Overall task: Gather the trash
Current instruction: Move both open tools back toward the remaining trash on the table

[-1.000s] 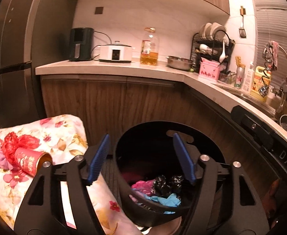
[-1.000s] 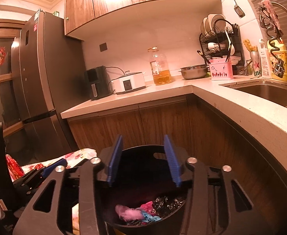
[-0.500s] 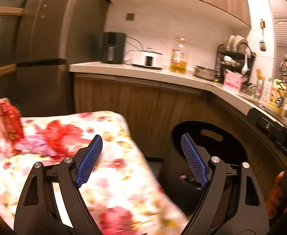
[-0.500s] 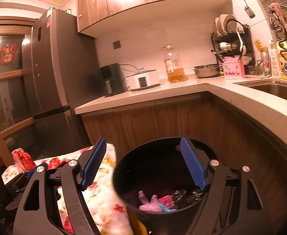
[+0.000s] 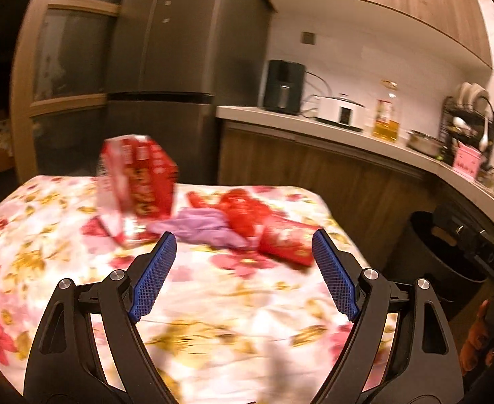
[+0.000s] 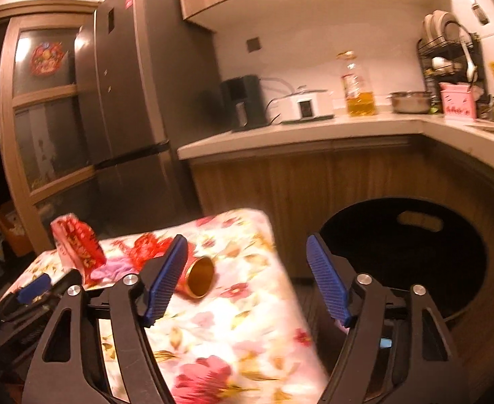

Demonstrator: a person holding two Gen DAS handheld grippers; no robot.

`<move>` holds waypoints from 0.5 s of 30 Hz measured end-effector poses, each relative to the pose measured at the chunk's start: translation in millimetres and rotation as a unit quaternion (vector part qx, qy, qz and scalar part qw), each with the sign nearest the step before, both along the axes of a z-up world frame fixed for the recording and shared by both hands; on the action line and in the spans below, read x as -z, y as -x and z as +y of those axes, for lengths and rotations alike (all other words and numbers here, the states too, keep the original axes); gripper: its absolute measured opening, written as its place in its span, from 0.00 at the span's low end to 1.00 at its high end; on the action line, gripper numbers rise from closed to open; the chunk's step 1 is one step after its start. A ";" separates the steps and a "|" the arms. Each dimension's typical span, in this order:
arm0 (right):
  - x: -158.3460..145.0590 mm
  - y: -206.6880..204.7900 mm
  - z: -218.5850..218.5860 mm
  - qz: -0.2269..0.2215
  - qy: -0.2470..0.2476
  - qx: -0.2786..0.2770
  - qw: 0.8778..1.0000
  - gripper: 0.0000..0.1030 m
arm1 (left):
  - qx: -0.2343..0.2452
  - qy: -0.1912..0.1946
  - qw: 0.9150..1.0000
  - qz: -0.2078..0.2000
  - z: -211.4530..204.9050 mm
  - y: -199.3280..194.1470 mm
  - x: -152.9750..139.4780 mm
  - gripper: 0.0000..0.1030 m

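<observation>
Evidently reaching for more trash: the left gripper (image 5: pixel 243 274) hovered with fingers spread and empty over the counter, whose far edge carried a red cup (image 5: pixel 285 242), needing a forward approach; the right gripper (image 6: pixel 247 281) was likewise released.

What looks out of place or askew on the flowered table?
On the flowered tablecloth, a red cup lies tipped on its side, its open mouth showing in the right wrist view. A crumpled purple glove and red wrapper lie beside it, and a red carton stands tilted.

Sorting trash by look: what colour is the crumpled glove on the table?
Light purple glove, clearest in the left wrist view.
</observation>
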State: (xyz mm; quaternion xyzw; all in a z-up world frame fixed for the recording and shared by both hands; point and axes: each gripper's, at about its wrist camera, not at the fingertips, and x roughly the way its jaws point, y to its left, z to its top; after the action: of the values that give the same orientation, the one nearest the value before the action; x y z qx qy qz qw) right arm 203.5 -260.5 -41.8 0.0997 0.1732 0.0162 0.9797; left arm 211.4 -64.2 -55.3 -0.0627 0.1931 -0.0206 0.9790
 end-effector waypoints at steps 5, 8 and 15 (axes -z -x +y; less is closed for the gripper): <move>20.1 -26.5 26.6 0.025 0.007 -0.023 0.999 0.64 | -0.029 -0.001 1.000 -0.010 27.0 1.2 -0.1 0.79; 32.4 -41.4 35.9 0.041 0.010 -0.032 0.999 0.61 | -0.041 0.003 0.999 -0.013 41.6 0.1 0.1 0.79; 48.1 -74.8 47.5 0.064 0.002 -0.045 0.997 0.57 | -0.057 0.007 0.998 -0.016 58.3 -9.5 1.6 0.79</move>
State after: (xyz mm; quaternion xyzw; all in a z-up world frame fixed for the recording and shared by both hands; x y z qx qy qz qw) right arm 278.3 -213.0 -89.9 0.0906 0.2398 0.0535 0.9651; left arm 221.0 -5.9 -56.9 -0.0803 0.1739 0.0329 0.9809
